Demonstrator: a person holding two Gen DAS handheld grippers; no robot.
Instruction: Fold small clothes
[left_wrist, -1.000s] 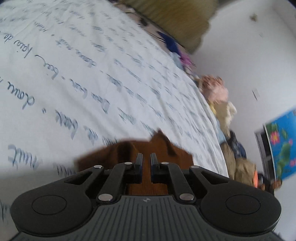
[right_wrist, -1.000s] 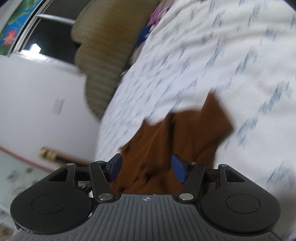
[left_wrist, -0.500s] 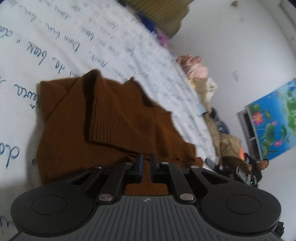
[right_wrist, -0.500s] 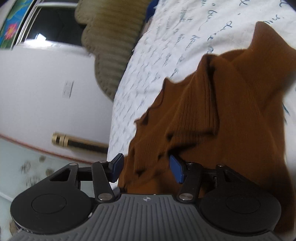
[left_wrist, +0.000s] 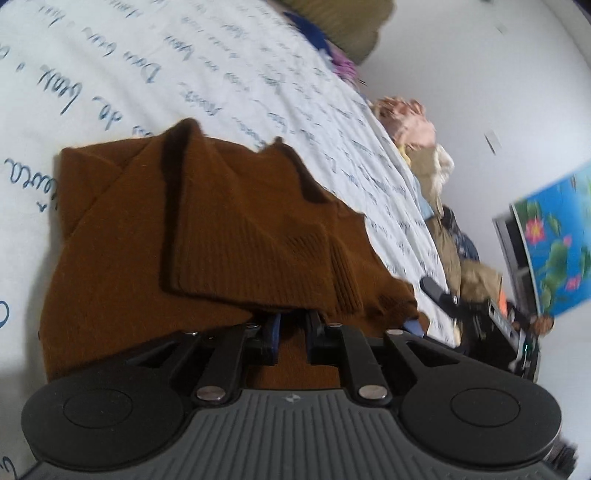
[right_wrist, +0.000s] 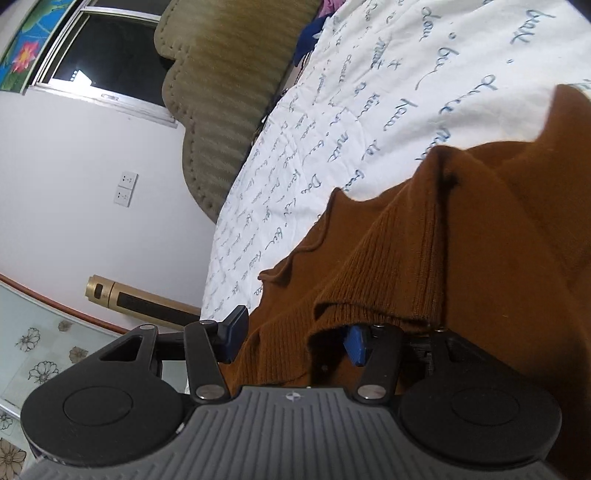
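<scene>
Two grippers: both sit at the near edge of one rust-brown ribbed knit sweater (left_wrist: 207, 236), (right_wrist: 461, 266).
Sweater: lies partly folded on the white bedsheet printed with blue cursive writing (left_wrist: 155, 62), (right_wrist: 388, 85), one ribbed panel doubled over the body of the garment.
Left gripper (left_wrist: 291, 334): jaws set narrowly apart, with brown knit showing in the slim gap between them; the folded panel's hem drapes over the blue-padded fingertips (whether they pinch the cloth I cannot tell).
Right gripper (right_wrist: 295, 338): jaws spread wide; the left blue pad (right_wrist: 234, 332) is clear of the sweater's edge, the right pad (right_wrist: 356, 341) is tucked under a lifted ribbed fold, and nothing is clamped.
Beyond the sweater: an olive corduroy scalloped headboard (right_wrist: 225, 92) stands at the far end of the sheet, with a dark window (right_wrist: 110, 51) beside it.
Off the sweater's far side: heaped clothes (left_wrist: 424, 147) along the bed's edge, below a bright blue flower-print poster (left_wrist: 554, 240).
</scene>
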